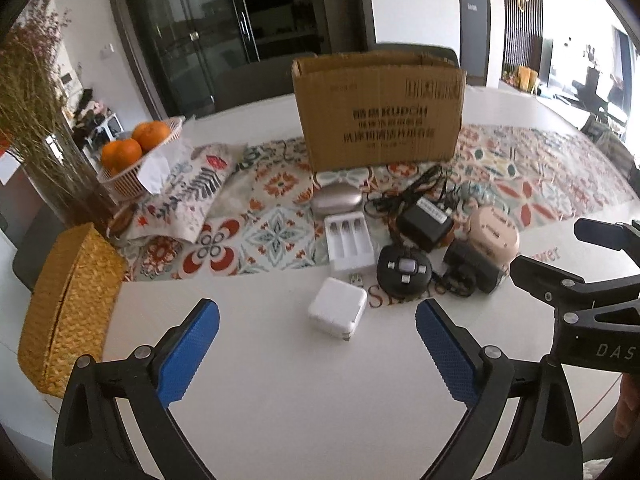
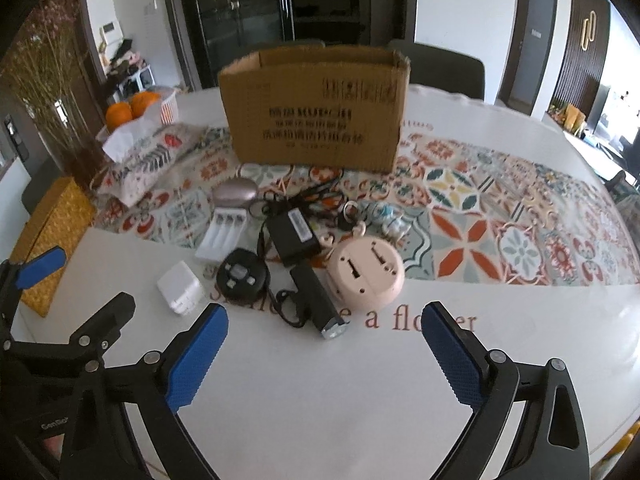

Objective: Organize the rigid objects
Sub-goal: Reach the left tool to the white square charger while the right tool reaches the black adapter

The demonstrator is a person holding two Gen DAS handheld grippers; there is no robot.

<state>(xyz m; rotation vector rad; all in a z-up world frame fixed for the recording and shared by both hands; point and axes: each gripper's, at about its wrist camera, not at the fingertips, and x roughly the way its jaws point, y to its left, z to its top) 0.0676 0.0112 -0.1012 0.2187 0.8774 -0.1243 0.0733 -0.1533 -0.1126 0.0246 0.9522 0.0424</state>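
An open cardboard box (image 1: 380,112) (image 2: 316,112) stands at the back of the white table. In front of it lie several small devices: a white charger cube (image 1: 338,312) (image 2: 180,286), a white battery charger (image 1: 350,242) (image 2: 222,238), a round black gadget (image 1: 404,270) (image 2: 242,276), a black power adapter with cable (image 1: 426,220) (image 2: 294,234), a black flashlight (image 2: 318,304), a round pink device (image 1: 494,232) (image 2: 368,276) and a beige oval case (image 1: 338,198) (image 2: 236,192). My left gripper (image 1: 318,336) is open just short of the white cube. My right gripper (image 2: 324,344) is open just short of the flashlight.
A patterned runner (image 2: 500,216) crosses the table. A woven yellow box (image 1: 68,312), a vase of dried grass (image 1: 48,136), a basket of oranges (image 1: 132,148) and a fabric tissue pouch (image 1: 192,192) stand at the left. Chairs stand behind the box.
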